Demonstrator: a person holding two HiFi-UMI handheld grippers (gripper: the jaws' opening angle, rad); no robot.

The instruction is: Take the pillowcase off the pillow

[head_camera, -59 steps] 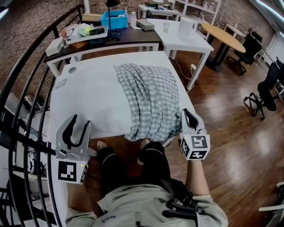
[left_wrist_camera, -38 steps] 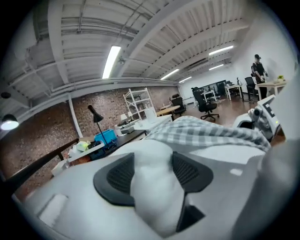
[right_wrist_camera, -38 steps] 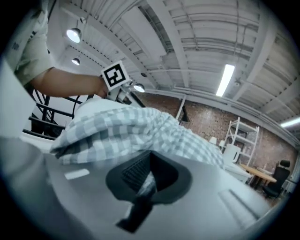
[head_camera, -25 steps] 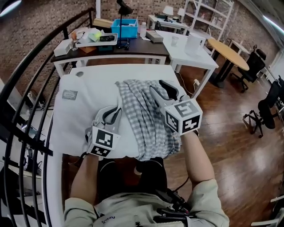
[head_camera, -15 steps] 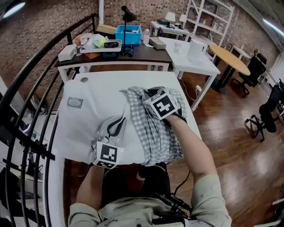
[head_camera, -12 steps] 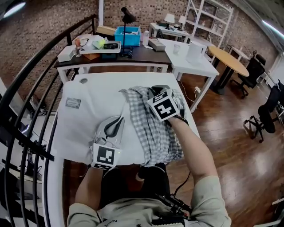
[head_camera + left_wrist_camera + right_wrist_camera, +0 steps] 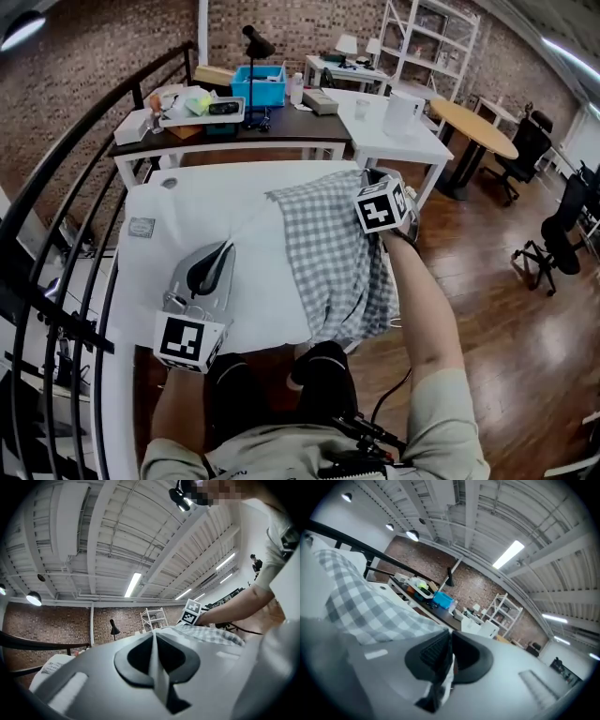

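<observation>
Left gripper [image 7: 223,247] stands nearest to us, left of the pillowcase [image 7: 333,248] and toward its near end. Its nose is raised a little and aims at the case's far left corner. Its jaws are pressed together on a thin fold of white cloth, which we take to be the pillow [image 7: 258,267]; a raised ridge of that cloth runs from the jaws to the case. We cannot tell where the pillow ends and the white surface [image 7: 150,202] begins.

The checked pillowcase lies with its long axis running away from us, its near end drooping over the surface's edge.

Right gripper [image 7: 372,178] sits at the case's far right corner, the arm stretched along the case's right edge and the nose dipped slightly. Its jaws have just been closing and now pinch checked cloth.

In our judgement the coming move turns on this opposition: the left gripper anchors the pillow to the left while the right, on the case itself, draws the case off rightward.
</observation>
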